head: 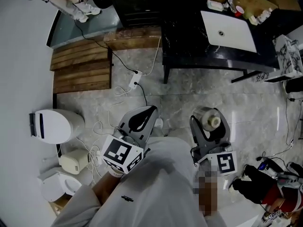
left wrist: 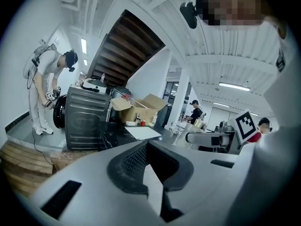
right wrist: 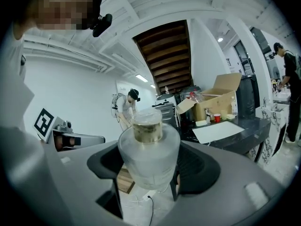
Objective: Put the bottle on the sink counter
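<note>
Marble floor (head: 189, 91); right hand-held gripper (head: 210, 117) clamps bottle (right wrist: 148, 157)

We can read no words, brands or numbers anywhere, not even on the bottle (right wrist: 148, 154). The only printed signs are the black-and-white square markers on the left gripper (head: 144, 115) and the right gripper (head: 209, 118).

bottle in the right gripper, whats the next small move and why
Probably carry it forward toward the sink counter with the jaws kept closed. The right gripper holds the bottle between its jaws, and in the head view the counter lies well ahead of it, so letting go here looks premature.
</note>
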`<action>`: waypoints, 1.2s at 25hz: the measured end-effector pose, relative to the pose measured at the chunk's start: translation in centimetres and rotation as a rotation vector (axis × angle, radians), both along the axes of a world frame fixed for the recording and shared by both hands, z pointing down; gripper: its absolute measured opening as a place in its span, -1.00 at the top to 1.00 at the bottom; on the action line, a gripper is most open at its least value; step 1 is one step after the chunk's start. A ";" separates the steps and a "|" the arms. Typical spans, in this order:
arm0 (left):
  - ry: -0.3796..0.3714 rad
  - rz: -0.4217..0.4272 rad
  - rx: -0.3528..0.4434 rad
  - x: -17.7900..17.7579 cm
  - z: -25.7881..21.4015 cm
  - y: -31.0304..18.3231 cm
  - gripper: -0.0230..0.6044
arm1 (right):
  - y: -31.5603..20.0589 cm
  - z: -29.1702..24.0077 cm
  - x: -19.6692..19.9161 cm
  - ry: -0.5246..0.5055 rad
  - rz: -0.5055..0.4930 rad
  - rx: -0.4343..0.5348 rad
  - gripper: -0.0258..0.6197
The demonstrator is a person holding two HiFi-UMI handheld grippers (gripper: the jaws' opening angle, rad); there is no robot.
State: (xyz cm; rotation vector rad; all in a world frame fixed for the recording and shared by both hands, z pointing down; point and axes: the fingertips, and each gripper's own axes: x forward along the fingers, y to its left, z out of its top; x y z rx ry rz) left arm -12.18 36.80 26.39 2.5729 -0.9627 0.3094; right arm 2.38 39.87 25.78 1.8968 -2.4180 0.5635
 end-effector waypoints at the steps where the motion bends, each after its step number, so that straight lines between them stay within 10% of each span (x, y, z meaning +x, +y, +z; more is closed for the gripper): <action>1: 0.001 0.008 0.003 -0.3 -0.2 -0.2 0.90 | -0.2 -0.2 -0.3 0.000 0.005 0.003 -0.15; 30: -0.019 -0.003 -0.045 2.7 1.8 -9.3 0.90 | -10.2 0.3 3.1 -0.035 0.000 0.000 -0.15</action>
